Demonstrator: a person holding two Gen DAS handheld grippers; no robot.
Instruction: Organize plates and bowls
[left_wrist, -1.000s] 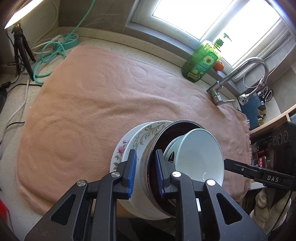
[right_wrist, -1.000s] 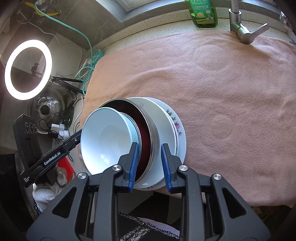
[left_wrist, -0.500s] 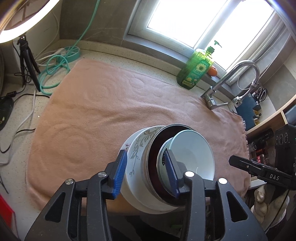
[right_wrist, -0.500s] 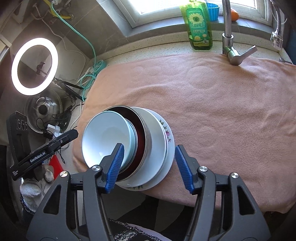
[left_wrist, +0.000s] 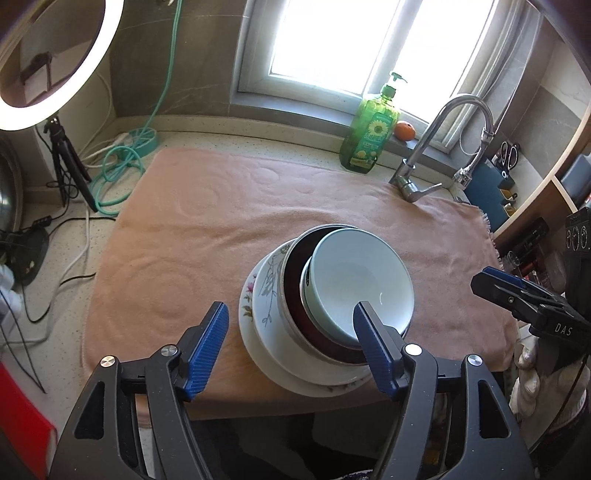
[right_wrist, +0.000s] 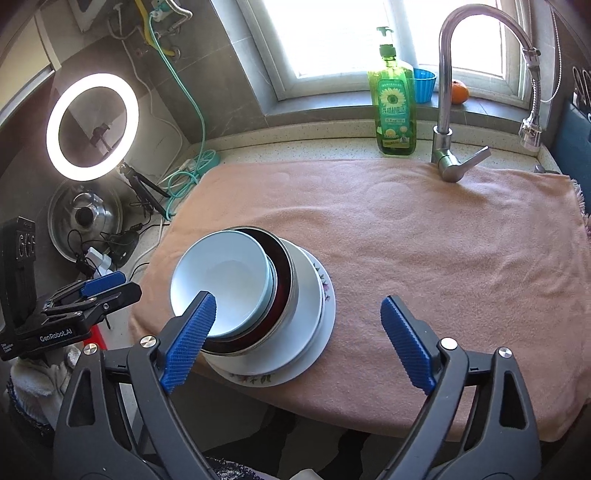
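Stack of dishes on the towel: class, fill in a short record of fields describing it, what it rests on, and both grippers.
top item: pale blue bowl
under it: steel-rimmed bowl, dark red inside
next down: white dish
bottom: floral plate
support: pink towel, stack near its front edge
left gripper: open, jaws just opened, clamping nothing
right gripper: open, jaws just opened, clamping nothing
behind: green soap bottle, faucet

"DAS" on right hand-held gripper (left_wrist: 532, 302), "GenRobot.AI" on left hand-held gripper (right_wrist: 92, 295), bottle print unreadable
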